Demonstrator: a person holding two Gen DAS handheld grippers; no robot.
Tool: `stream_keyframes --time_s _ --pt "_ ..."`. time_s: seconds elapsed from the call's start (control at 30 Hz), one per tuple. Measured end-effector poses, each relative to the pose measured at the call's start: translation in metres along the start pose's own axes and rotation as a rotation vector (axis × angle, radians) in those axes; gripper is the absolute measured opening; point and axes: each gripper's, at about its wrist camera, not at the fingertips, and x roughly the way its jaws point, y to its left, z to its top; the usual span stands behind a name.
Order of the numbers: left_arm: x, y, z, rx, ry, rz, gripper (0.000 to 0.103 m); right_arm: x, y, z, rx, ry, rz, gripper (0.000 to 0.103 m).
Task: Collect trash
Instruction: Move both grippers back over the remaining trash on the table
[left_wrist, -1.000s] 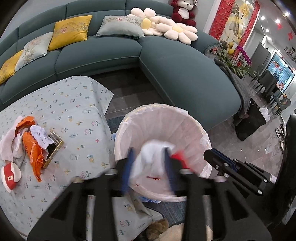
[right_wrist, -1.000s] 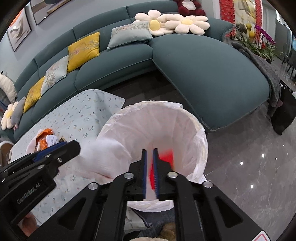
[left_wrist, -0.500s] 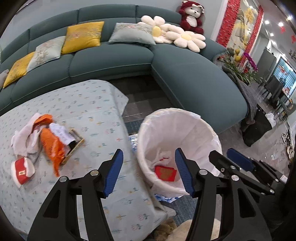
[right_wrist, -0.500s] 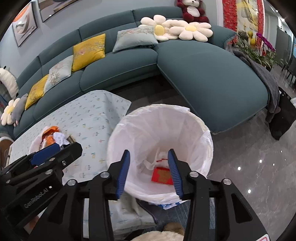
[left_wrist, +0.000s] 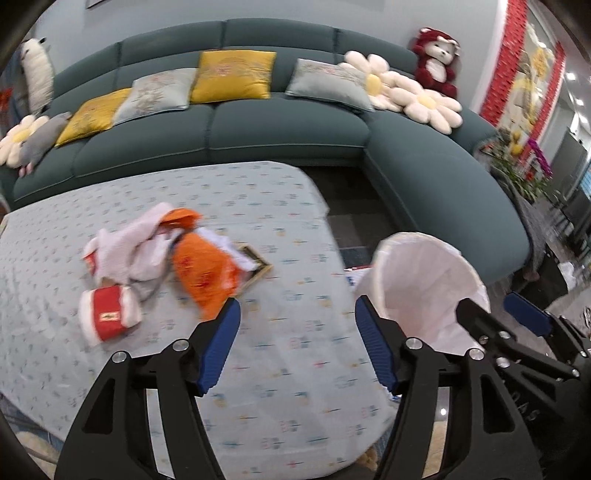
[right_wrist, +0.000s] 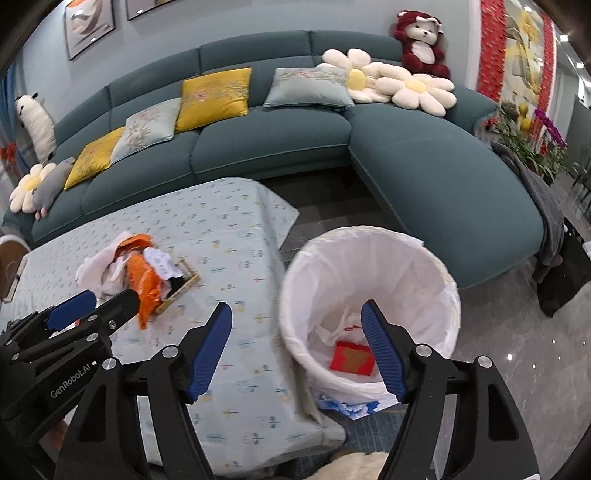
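Left-wrist view: table (left_wrist: 258, 369) carries the remaining trash pile (left_wrist: 166, 254), well left of the lined bin (left_wrist: 424, 288). Left gripper (left_wrist: 295, 347) and right gripper (right_wrist: 295, 347) are both opening, empty. Judged step: return for another piece; approach the pile next.

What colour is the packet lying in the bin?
Red packet with gold print, clearest in the right wrist view.

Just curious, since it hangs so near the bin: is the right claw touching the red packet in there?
Apart. In the right wrist view the right claw, its jaws opening and empty, hangs above the bin; the red packet lies at its bottom.
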Motion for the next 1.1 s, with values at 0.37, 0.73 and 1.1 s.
stream_keyframes --time_s 0.37,0.73,1.1 --pt "-0.005 0.087 -0.022 -0.128 0.024 0.117 0.075 0.007 0.059 -0.010 -0.091 0.039 0.040 0.071" --pt "-0.008 0.166 -0.034 -0.225 0.017 0.203 0.080 0.028 0.122 -0.013 -0.165 0.078 0.096 0.071" --pt "0.019 0.222 -0.035 -0.289 0.086 0.267 0.083 0.071 0.166 -0.004 -0.176 0.126 0.145 0.070"
